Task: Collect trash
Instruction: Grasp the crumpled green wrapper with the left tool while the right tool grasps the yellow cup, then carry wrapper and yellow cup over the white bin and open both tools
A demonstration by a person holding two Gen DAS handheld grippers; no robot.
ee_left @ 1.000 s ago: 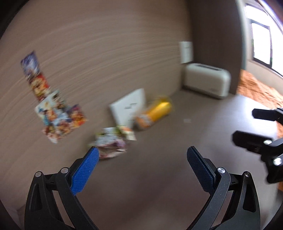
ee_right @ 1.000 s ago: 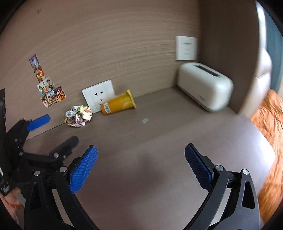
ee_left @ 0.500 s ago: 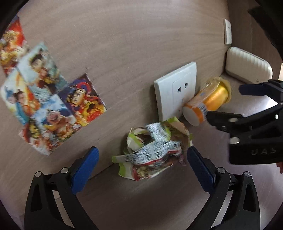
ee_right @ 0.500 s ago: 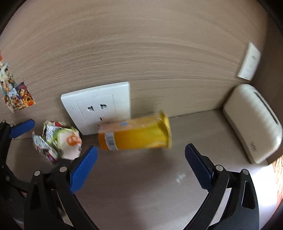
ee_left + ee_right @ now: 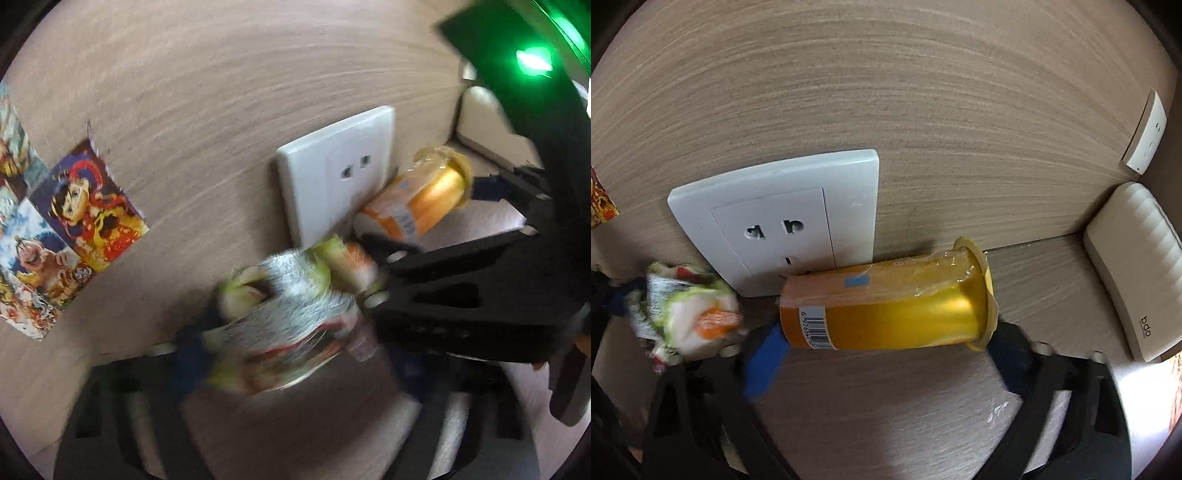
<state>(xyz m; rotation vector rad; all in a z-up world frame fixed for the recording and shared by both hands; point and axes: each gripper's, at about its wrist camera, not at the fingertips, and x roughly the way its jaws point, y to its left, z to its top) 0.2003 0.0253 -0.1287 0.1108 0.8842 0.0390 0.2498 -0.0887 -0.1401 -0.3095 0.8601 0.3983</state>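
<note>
A crumpled green, white and red snack wrapper (image 5: 291, 317) lies on the brown tabletop against the wall, between the fingers of my left gripper (image 5: 295, 350), which have closed in on it; the view is blurred. It also shows in the right wrist view (image 5: 687, 314). A yellow-orange plastic cup (image 5: 894, 306) lies on its side below a wall socket, and the blue-padded fingers of my right gripper (image 5: 886, 354) stand at both its ends. The cup also shows in the left wrist view (image 5: 417, 199), with the right gripper's black frame (image 5: 461, 295) beside it.
A white wall socket (image 5: 783, 221) sits on the wood-grain wall just above the table. A white toaster-like appliance (image 5: 1137, 273) stands at the right. Colourful cartoon stickers (image 5: 85, 214) are on the wall to the left. A small white switch plate (image 5: 1145, 136) is at the far right.
Both grippers moved forward to the wall. The left fingers closed in around the wrapper. The right fingers narrowed around the lying cup, which now fills the view.
</note>
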